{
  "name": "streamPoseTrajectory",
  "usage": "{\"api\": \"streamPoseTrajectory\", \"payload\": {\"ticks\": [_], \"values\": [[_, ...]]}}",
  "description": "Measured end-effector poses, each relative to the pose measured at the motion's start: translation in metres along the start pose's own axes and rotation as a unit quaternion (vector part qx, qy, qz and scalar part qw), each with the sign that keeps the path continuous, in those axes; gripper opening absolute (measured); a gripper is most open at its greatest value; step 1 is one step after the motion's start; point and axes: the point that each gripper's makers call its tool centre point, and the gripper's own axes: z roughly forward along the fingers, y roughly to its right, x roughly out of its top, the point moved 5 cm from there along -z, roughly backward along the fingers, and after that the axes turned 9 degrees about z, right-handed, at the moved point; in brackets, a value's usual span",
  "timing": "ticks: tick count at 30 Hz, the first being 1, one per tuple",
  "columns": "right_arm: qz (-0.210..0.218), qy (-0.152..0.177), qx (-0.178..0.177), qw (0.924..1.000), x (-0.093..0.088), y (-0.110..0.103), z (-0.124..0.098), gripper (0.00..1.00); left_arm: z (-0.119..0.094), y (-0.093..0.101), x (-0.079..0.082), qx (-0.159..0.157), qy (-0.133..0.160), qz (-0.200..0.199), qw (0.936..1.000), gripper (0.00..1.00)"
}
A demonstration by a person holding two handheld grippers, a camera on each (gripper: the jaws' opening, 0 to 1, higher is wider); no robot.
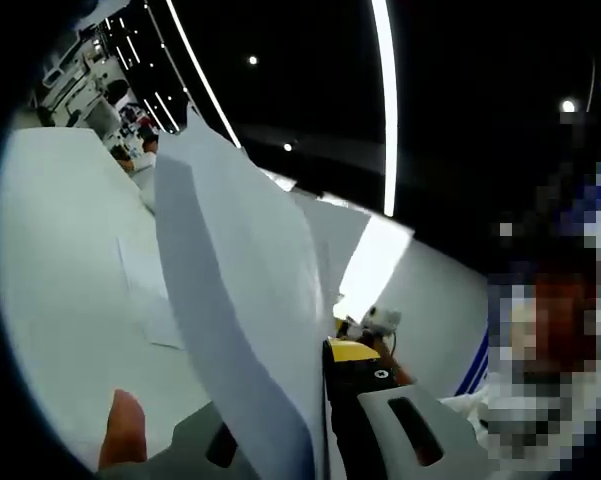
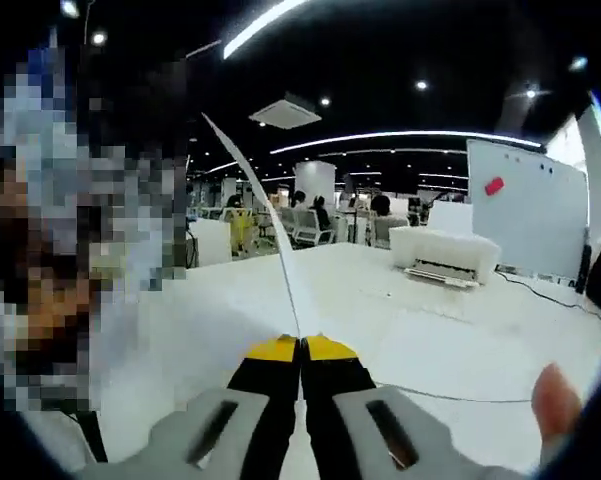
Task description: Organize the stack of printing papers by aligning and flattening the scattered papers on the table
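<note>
Above the white table (image 2: pixel 460 350), your right gripper (image 2: pixel 302 345) is clamped on a paper sheet (image 2: pixel 270 225) seen edge-on. Your left gripper (image 1: pixel 325 350) pinches the paper stack (image 1: pixel 245 290), lifted clear of the table.

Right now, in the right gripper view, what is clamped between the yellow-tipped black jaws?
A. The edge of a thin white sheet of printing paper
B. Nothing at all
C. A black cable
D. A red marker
A: the right gripper has its jaws closed together on the thin white sheet of printing paper, which rises edge-on from between the yellow tips.
</note>
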Motion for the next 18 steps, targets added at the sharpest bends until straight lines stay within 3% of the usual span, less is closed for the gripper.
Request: {"api": "streamPoseTrajectory", "payload": {"ticks": [18], "values": [[0.018, 0.019, -0.001, 0.9997, 0.020, 0.011, -0.017, 0.00, 0.002, 0.001, -0.001, 0.003, 0.001, -0.003, 1.0000, 0.06]]}}
